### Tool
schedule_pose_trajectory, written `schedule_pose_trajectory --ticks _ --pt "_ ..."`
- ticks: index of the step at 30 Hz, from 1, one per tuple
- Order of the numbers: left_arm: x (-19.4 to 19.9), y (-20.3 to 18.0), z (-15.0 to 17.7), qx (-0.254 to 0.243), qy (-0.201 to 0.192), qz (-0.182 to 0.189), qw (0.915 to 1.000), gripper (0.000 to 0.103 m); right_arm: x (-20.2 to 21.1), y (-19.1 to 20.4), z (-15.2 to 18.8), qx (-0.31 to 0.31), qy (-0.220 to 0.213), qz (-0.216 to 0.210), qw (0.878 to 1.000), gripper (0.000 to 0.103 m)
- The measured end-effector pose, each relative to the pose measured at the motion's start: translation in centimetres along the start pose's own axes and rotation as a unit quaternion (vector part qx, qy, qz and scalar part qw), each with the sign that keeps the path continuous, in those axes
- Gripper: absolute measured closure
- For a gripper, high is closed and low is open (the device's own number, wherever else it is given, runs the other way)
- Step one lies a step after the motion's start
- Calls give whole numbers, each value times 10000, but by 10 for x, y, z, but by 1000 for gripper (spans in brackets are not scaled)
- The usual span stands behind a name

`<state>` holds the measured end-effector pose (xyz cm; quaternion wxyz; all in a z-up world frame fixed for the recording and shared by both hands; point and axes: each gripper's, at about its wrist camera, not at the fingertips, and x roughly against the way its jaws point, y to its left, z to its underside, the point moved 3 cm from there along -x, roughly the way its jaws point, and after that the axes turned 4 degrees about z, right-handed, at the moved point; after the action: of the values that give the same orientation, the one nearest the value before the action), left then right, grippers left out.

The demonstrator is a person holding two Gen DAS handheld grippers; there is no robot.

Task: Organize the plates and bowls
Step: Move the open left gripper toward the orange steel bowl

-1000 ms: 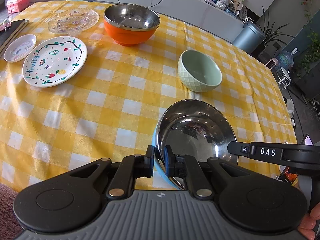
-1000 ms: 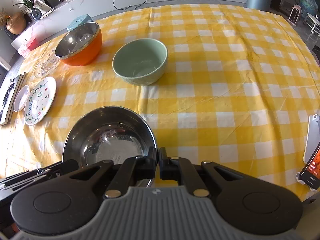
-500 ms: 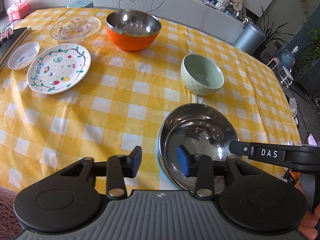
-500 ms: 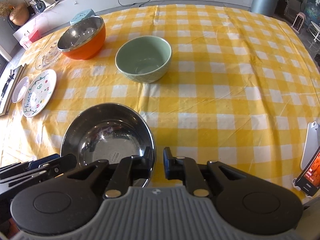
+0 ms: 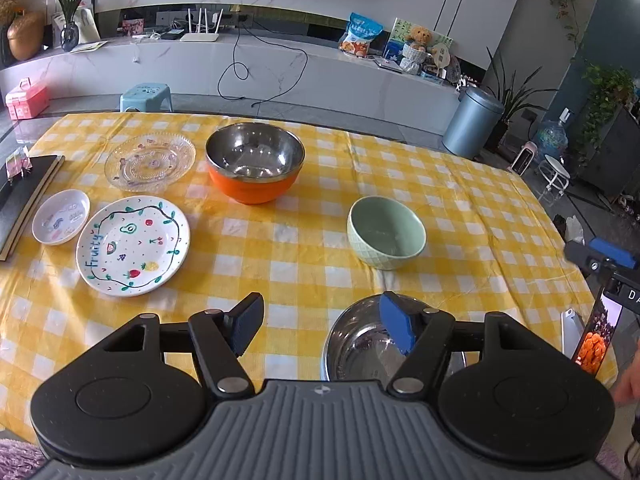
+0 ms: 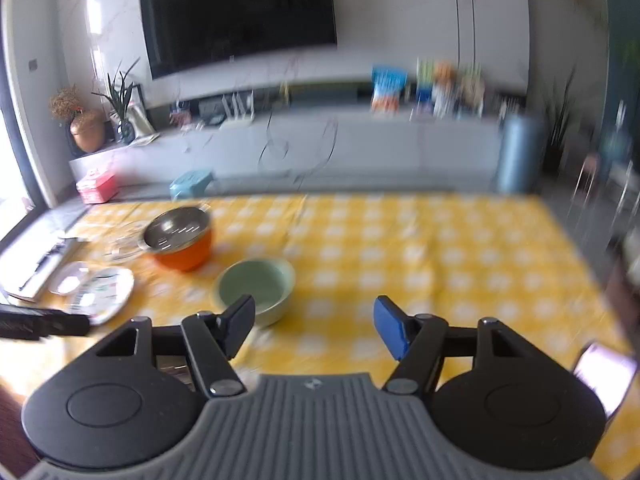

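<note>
Ahead of my left gripper (image 5: pixel 322 330), whose jaws are opening with nothing between them, a broad strip of bare yellow checked cloth (image 5: pixel 280 248) runs from the near edge to the far side. The steel bowl (image 5: pixel 360 344) sits just under my right finger. The green bowl (image 5: pixel 386 232) blocks the right, the orange bowl (image 5: pixel 254 168) the far middle. The fruit plate (image 5: pixel 134 240), small dish (image 5: pixel 61 216) and glass plate (image 5: pixel 150 161) crowd the left. A phone (image 5: pixel 598 332) stands at the near right edge.
</note>
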<state>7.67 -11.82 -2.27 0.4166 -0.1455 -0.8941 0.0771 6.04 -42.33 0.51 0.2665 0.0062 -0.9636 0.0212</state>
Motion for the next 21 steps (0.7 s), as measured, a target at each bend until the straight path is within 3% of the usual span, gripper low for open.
schedule_pose_trajectory --ticks 3,6,9,12,17,21 --pt "-9 0 4 -118 126 -70 9998 25 -7 -15 22 890 -533 571 9930 34" --pt "-18 5 6 -54 223 -192 9996 25 -20 -29 51 1897 -864 1324 9690 39" --pt "-26 9 6 15 266 -325 9991 25 -33 -47 78 2532 -1152 1705 9453 40" --pt "-32 11 3 69 287 -435 9986 25 -48 -60 95 3045 -1266 1853 9257 40" --pt "-43 12 1 126 349 -523 9979 25 -65 -73 103 3371 -1253 1677 9179 40" --pt "-49 11 0 158 394 -577 9974 25 -66 -70 98 3458 -1550 1752 9087 40"
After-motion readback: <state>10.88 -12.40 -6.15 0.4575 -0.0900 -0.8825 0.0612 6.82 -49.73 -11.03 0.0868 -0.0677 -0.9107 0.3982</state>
